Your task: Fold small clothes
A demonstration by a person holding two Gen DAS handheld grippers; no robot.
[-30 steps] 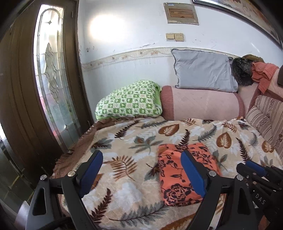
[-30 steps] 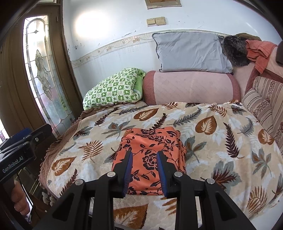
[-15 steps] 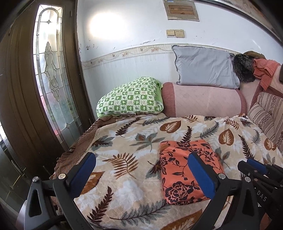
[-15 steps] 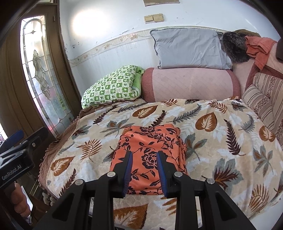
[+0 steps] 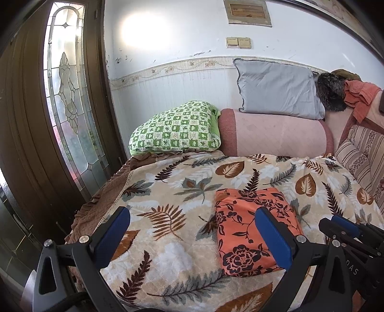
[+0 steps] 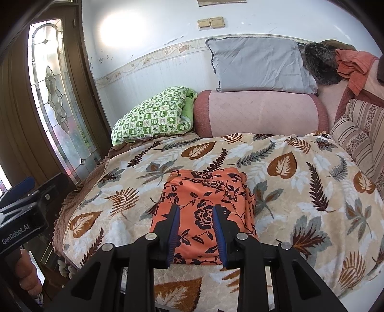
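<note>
On the bed (image 6: 300, 192), orange floral garment (image 6: 206, 206) lies folded square. Left gripper (image 5: 192, 237) jaws wide apart, right gripper (image 6: 195, 228) jaws narrowly apart, both empty. Fold looks finished; next, set it aside.

- The right gripper (image 6: 195, 230) hovers, jaws narrowly apart and empty.
- A folded orange floral garment (image 6: 204, 204) lies just beyond its fingertips on the leaf-patterned blanket (image 6: 300, 182).

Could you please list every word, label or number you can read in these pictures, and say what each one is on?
"GenRobot.AI": on the left gripper's body, seen in the right wrist view.
"DAS": partial lettering on the right gripper's body, seen in the left wrist view; the rest is cut off.
Wall plaque: too blurred to read.
</note>
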